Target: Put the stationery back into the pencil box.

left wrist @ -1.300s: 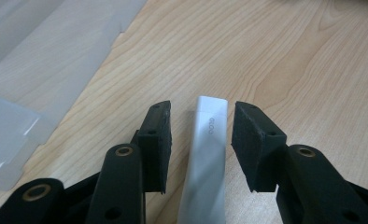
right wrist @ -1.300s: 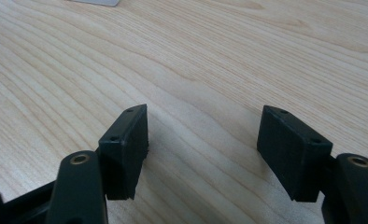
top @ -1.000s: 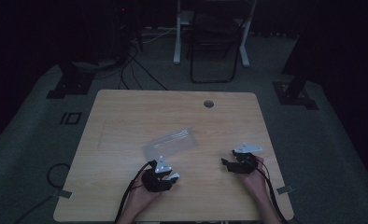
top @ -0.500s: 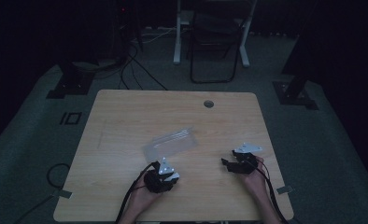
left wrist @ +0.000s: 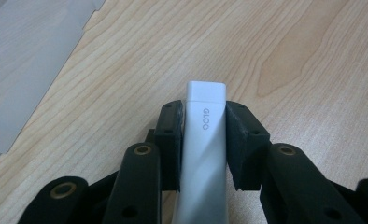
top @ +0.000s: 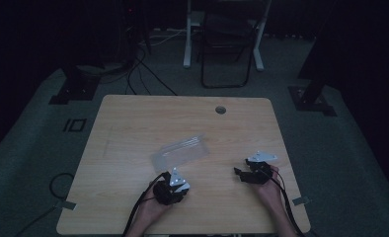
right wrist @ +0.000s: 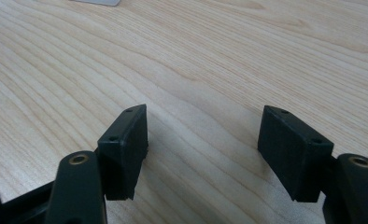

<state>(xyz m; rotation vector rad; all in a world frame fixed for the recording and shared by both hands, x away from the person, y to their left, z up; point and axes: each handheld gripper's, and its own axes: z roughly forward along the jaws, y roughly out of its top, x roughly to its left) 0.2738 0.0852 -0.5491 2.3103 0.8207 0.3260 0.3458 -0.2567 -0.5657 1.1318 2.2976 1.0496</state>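
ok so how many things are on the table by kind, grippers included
grippers: 2, the left gripper shut on the white stick, the right gripper open
clear plastic sleeve: 1
white stick marked GLOO: 1
total: 4

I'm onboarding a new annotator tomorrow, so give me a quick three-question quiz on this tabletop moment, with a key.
1. True or false: the left gripper is shut on the white GLOO stick.
2. Multiple choice: the right gripper has its jaws
A) clamped on a clear sleeve
B) open, with bare table between them
C) shut on nothing
3. Fill in: in the high view, the clear plastic sleeve lies on the table farther from the person than both ____.

Key: 1 true; 2 B; 3 grippers.
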